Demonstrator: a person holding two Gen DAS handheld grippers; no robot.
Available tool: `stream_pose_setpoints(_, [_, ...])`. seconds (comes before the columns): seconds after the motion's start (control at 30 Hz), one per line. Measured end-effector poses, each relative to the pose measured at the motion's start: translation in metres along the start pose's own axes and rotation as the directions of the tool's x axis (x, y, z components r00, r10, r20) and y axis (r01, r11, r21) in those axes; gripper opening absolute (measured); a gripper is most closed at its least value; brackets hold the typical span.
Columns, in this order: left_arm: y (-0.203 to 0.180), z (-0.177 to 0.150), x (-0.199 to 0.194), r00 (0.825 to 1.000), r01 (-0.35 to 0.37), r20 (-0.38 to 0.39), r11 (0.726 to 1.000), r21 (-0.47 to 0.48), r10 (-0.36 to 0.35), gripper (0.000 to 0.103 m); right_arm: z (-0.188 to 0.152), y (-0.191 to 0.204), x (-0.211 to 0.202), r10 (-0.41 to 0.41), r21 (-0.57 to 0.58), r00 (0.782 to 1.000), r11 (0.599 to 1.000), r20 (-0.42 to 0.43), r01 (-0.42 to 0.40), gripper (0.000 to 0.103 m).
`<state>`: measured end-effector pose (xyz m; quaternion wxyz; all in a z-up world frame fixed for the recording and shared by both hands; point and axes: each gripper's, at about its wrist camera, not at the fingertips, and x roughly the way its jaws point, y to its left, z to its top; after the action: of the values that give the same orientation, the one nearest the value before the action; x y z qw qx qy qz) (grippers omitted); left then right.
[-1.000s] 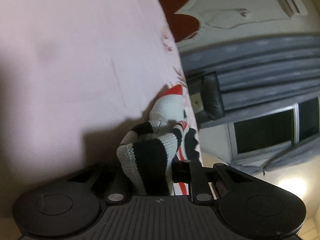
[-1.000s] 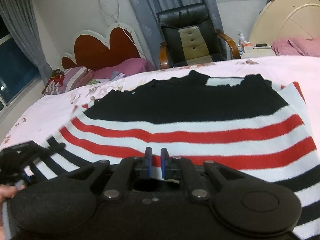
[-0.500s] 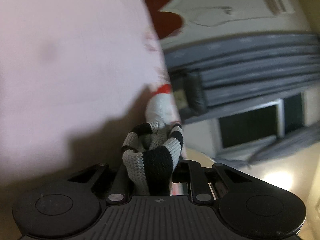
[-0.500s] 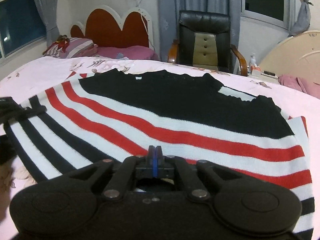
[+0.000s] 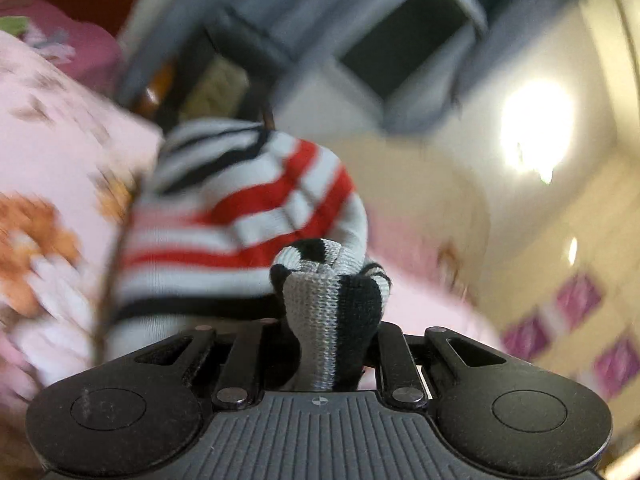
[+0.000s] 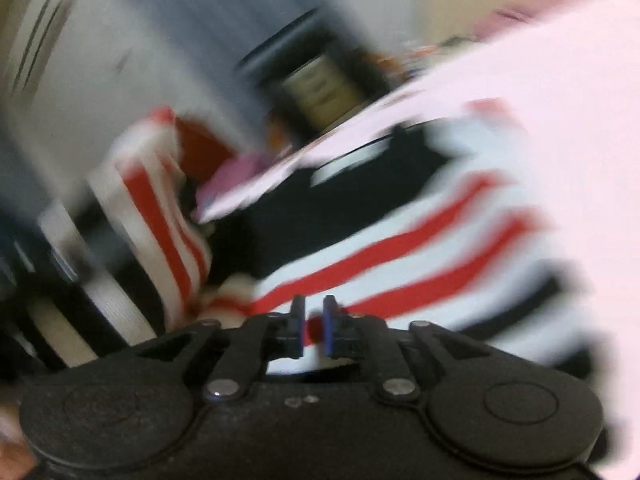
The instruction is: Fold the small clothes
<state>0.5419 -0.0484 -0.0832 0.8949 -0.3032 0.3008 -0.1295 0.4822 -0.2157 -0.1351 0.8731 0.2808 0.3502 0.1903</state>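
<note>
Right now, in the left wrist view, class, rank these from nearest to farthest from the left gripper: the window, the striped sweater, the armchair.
1. Striped sweater: its bunched black-and-white edge is clamped in the left gripper.
2. Armchair: behind the sweater, upper left, blurred.
3. Window: on the far wall, top centre.

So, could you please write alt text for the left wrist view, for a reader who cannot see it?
The left hand-held gripper is shut on a bunched black-and-grey knit fold of a striped sweater, whose red, white and black stripes trail back over a pink floral bedsheet. The background is motion-blurred: a dark window and a bright lamp.
</note>
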Motion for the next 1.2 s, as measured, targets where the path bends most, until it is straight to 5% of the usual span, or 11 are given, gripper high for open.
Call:
stream_pose_setpoints(0.1, [-0.013,-0.033,0.04,0.979,0.027,-0.201,0.998,0.055,-0.015,0.028,0.013,-0.045,-0.037,0.013,0.147,0.998,0.989,0.057,-0.022,0.033])
stream_pose_setpoints(0.17, [-0.026,-0.042,0.029,0.985,0.045,-0.172,0.993,0.11,-0.026,0.056,0.021,-0.067,-0.058,0.037,0.218,0.995,0.974,0.088,-0.055,0.064])
stream_pose_setpoints(0.2, [-0.029,-0.04,0.017,0.984,0.095,-0.16,0.991,0.095,-0.079,0.059,0.024,-0.072,-0.068,0.051,0.235,0.992,0.969,0.113,-0.077,0.066])
stream_pose_setpoints(0.33, [-0.013,-0.017,-0.045,0.988,0.149,-0.043,0.988,0.035,-0.147,0.059,0.032,-0.077,-0.09,0.127,0.259,0.982,0.953,0.138,-0.16,0.066])
stream_pose_setpoints(0.43, [0.023,0.008,-0.074,0.998,0.013,0.06,0.999,0.05,-0.016,0.059,0.032,-0.064,-0.086,0.158,0.241,0.983,0.954,0.089,-0.176,0.066])
stream_pose_setpoints(0.5, [0.045,0.017,-0.07,0.994,-0.104,0.025,0.993,0.048,0.103,0.059,0.031,-0.052,-0.073,0.141,0.238,0.99,0.961,0.023,-0.142,0.066])
stream_pose_setpoints(0.7, [0.08,-0.001,-0.04,0.987,-0.121,-0.1,0.992,0.021,0.123,0.06,0.026,-0.029,-0.024,0.055,0.209,0.981,0.978,-0.187,-0.015,0.066])
stream_pose_setpoints(0.83, [0.069,-0.014,-0.039,0.981,-0.167,-0.087,0.982,0.092,0.175,0.067,0.021,-0.02,-0.005,0.067,0.167,0.977,0.985,-0.204,-0.033,0.066])
stream_pose_setpoints(1.0, [0.076,0.008,-0.028,0.986,-0.131,-0.088,0.988,0.082,0.139,0.067,0.026,-0.011,0.011,0.069,0.086,0.98,0.995,-0.187,-0.054,0.066])
stream_pose_setpoints(1.07, [0.081,0.017,-0.033,0.992,-0.122,-0.034,0.991,0.05,0.124,0.068,0.027,-0.001,0.009,0.023,-0.008,0.983,1.0,-0.18,-0.025,0.036])
stream_pose_setpoints(1.2, [0.088,0.03,-0.011,0.988,-0.139,-0.066,0.99,0.023,0.14,0.068,0.017,0.014,-0.002,-0.048,-0.232,0.99,0.973,-0.133,0.016,0.022])
